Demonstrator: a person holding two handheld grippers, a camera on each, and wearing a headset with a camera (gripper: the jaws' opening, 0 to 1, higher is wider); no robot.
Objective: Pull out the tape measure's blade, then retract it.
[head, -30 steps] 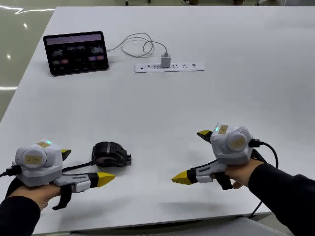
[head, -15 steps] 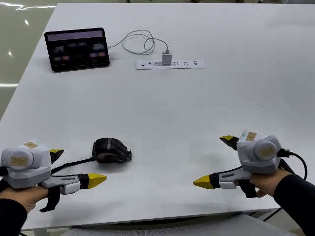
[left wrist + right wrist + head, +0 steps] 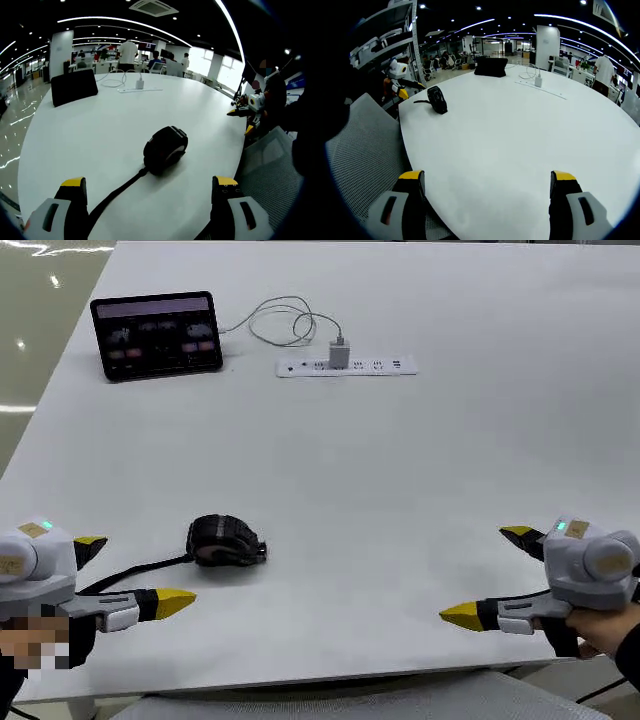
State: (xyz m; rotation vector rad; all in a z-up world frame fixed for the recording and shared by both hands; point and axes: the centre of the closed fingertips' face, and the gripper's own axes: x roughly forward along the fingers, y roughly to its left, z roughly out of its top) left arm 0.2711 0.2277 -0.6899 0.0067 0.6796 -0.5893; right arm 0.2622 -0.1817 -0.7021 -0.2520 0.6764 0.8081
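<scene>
Left claw (image 3: 133,571) is spread wide, near the black tape measure (image 3: 224,541) lying on the white tabletop (image 3: 400,470) by the front edge. Right claw (image 3: 488,574) is spread too, well apart from it.

The tape measure (image 3: 224,541) is a squat, rounded black case lying on its side on the white worktop (image 3: 400,490), close to the near edge and well over to the left. Its blade is wound in, with just a small dark nub poking out at the right-hand end of the case. A thin black strap (image 3: 140,571) trails from its left end, slack and flat along the surface towards the near-left corner, and in the left gripper view the case (image 3: 166,147) sits square ahead with the strap (image 3: 120,187) running back from it.
</scene>
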